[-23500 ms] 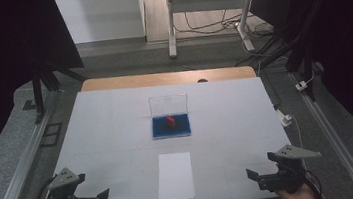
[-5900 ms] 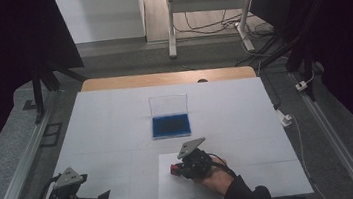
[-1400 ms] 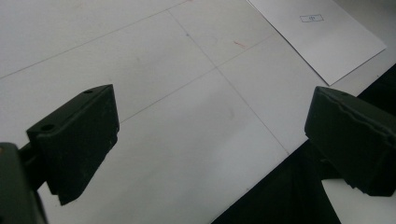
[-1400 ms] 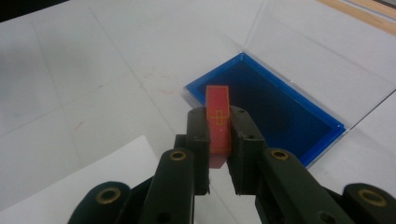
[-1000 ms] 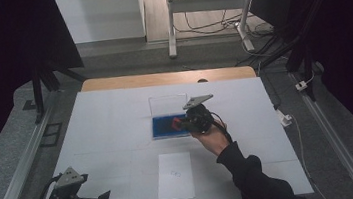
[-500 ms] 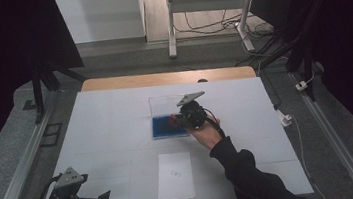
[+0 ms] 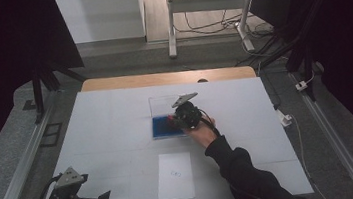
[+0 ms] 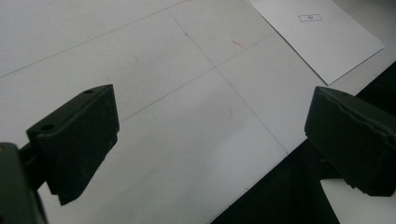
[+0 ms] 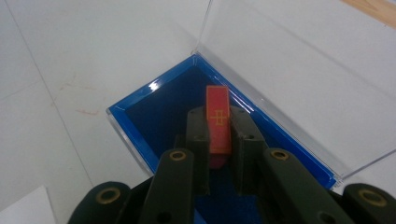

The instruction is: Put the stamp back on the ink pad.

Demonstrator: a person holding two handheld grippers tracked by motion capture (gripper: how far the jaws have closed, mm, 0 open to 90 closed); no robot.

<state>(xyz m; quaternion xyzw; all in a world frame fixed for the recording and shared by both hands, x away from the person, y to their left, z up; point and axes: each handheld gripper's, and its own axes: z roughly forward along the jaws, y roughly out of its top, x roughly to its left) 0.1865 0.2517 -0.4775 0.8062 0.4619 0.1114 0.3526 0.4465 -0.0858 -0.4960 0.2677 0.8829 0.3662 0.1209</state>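
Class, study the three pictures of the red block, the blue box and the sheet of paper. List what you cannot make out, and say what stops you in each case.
- Red block, right gripper view: its lower end is hidden by the right gripper fingers.
- Blue box, high view: near corner covered by the gripper and hand; block barely visible.
- Sheet of paper: its small printed mark is too small to read.
- Left gripper, left gripper view: the paper is cut off by the frame's edge.

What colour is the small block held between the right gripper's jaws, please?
The block is red with a small yellow cross-like mark on its top face, clearest in the right gripper view.
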